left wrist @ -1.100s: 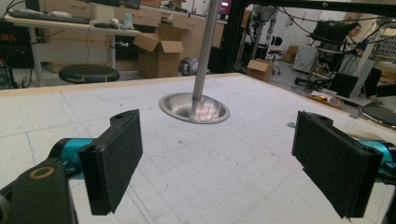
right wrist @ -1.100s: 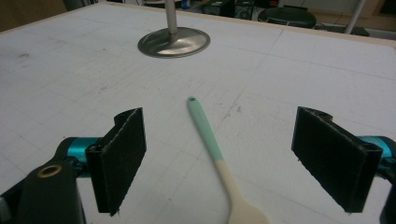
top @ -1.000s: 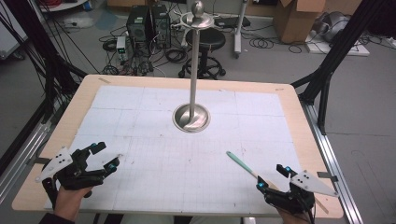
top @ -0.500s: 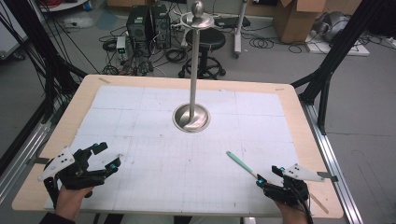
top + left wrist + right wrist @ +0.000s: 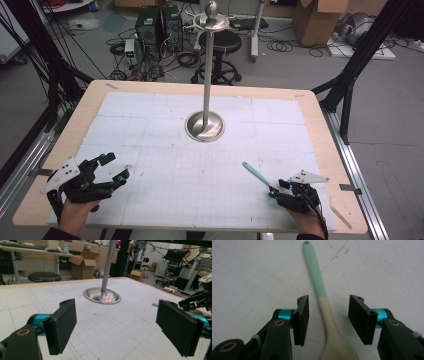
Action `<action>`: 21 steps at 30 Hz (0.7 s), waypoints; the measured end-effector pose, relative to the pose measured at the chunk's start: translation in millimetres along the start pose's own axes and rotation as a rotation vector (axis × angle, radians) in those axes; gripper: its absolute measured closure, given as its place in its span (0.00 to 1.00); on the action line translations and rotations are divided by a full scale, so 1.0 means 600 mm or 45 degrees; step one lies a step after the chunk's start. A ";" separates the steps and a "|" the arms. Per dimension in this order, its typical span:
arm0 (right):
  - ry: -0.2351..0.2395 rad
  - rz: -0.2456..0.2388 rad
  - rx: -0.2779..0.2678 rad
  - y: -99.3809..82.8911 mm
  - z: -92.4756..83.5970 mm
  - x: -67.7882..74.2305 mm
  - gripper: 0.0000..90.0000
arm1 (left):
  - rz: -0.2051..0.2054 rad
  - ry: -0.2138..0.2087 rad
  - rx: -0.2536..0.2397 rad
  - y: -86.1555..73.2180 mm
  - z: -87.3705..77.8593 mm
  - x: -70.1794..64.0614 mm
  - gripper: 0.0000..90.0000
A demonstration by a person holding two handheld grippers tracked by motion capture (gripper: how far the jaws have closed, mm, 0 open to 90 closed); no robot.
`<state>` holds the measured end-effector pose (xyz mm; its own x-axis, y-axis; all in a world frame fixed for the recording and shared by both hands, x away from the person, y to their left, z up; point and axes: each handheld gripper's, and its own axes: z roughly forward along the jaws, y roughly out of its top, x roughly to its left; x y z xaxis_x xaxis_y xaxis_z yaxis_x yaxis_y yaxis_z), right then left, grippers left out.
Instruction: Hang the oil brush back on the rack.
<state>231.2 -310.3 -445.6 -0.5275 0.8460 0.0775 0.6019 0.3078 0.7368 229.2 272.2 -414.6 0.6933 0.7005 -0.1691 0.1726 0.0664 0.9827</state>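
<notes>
My right gripper (image 5: 327,320) straddles the mint-handled wooden spoon (image 5: 324,312) flat on the white mat (image 5: 165,150), jaws just closing, not touching it. My left gripper (image 5: 110,170) sits wide open. Beyond stands the steel stand (image 5: 206,120).

The left gripper (image 5: 116,325) hovers over the white mat (image 5: 105,322), jaws wide apart with nothing between them. Beyond them stands a metal stand (image 5: 102,293), its pole upright. The other gripper (image 5: 197,302) sits right of that stand.
</notes>
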 end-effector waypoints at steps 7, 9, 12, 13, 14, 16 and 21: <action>-0.002 -0.051 0.003 0.001 0.003 -0.001 0.69 | 0.004 -0.007 0.013 -0.001 0.002 -0.001 0.19; -0.004 -0.062 0.008 0.003 0.005 -0.001 0.72 | 0.002 -0.006 0.011 -0.001 0.002 0.000 0.20; 0.008 -0.072 0.005 0.003 0.005 0.000 0.79 | -0.005 -0.003 0.010 -0.002 0.002 0.001 0.20; 0.014 -0.078 0.006 0.003 0.005 0.001 0.82 | -0.006 -0.003 0.010 -0.001 0.002 0.001 0.20; 0.023 -0.090 0.010 0.004 0.005 0.004 0.89 | -0.006 -0.002 0.009 -0.002 0.001 0.000 0.20; 0.016 -0.100 0.019 0.005 0.005 0.006 0.89 | -0.004 -0.003 0.009 -0.002 0.001 0.000 0.20; 0.005 -0.064 0.026 0.006 0.005 0.008 0.90 | 0.000 -0.005 0.015 -0.002 0.002 -0.001 0.20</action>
<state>232.4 -303.8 -444.8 -0.5594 0.8277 0.0433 0.5868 0.3586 0.7260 229.5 270.9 -415.9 0.6958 0.6979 -0.1695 0.1810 0.0580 0.9818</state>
